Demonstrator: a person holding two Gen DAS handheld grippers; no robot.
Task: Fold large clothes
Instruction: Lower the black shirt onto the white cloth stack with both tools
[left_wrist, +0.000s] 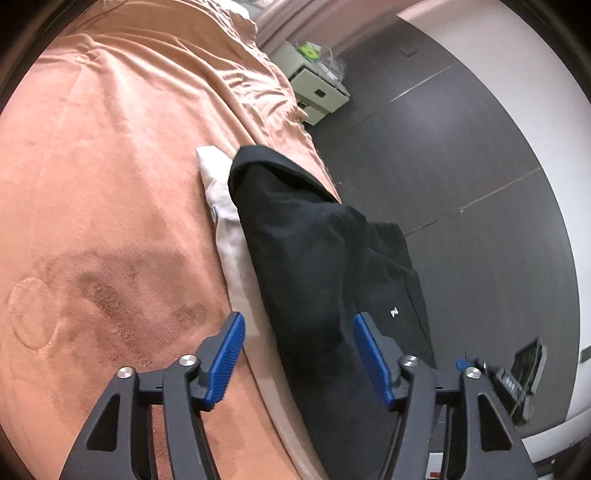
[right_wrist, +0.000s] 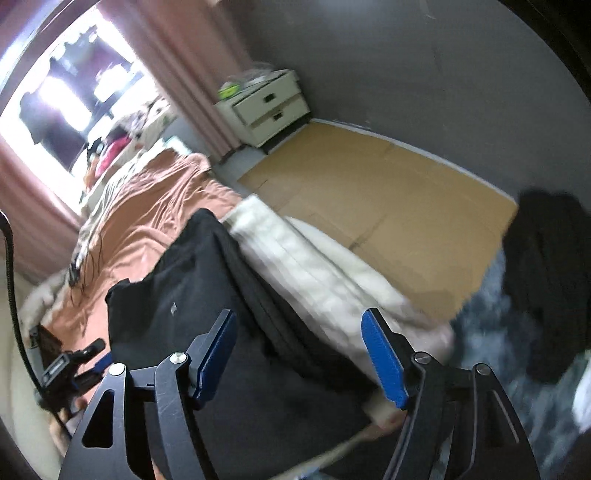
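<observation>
Both grippers stood apart over the black garment (left_wrist: 306, 258).
Left gripper (left_wrist: 297, 354) and right gripper (right_wrist: 299, 354) gripped nothing; the garment lay along the bed's (left_wrist: 110, 184) edge, over white cloth (left_wrist: 225, 206).

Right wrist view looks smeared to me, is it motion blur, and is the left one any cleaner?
Right wrist: yes, the white bedding and floor are streaked, and the window is blown out. Left wrist: sharp, evenly lit, though the black garment shows little fold detail; fisheye curves the bed edge in both.
</observation>
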